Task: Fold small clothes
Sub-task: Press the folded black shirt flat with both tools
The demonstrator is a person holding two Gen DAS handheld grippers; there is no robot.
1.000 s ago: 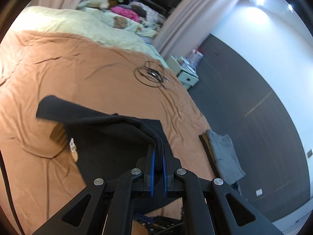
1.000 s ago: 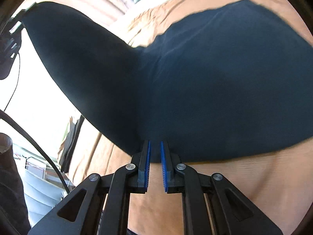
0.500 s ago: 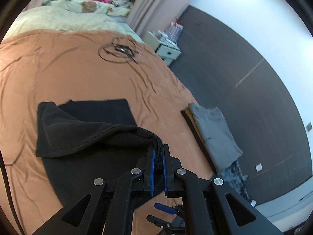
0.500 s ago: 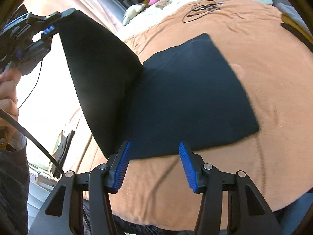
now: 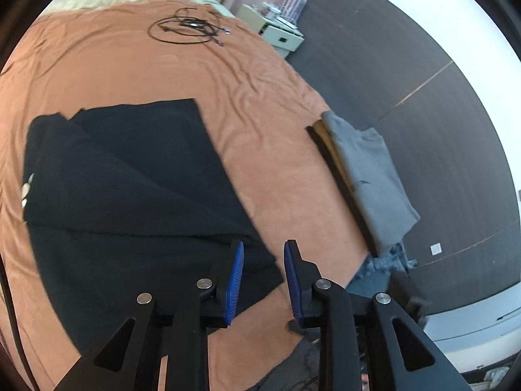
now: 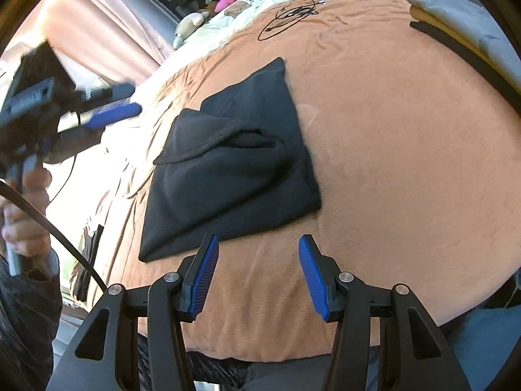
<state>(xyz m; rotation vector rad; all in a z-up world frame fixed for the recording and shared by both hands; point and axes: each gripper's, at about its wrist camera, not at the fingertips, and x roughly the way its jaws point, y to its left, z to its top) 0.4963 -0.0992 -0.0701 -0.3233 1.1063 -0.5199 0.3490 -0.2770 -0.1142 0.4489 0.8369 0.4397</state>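
A black garment (image 5: pixel 130 189) lies folded over on the orange bedspread (image 5: pixel 276 150), with a small white print at its left edge. My left gripper (image 5: pixel 263 260) hovers over the garment's near right corner. Its jaws are opening, the pads press on nothing, and the cloth lies below them. In the right wrist view the black garment (image 6: pixel 234 169) is a lumpy folded square. My right gripper (image 6: pixel 257 254) stands open and holds nothing, just short of the cloth's near edge. The left gripper (image 6: pixel 128 99) appears blurred at the left there, held by a hand (image 6: pixel 22 215).
A coil of black cable (image 5: pixel 185 29) lies farther up the bed. A stack of folded clothes with a grey piece on top (image 5: pixel 368 179) sits at the bed's right edge. A white nightstand (image 5: pixel 276 32) stands beyond. Pillows and soft toys (image 6: pixel 228 3) crowd the bed's head.
My left gripper carried the garment's edge over and down onto the rest, then let it go. My right gripper released the cloth, opened and drew back toward the bed's near edge.
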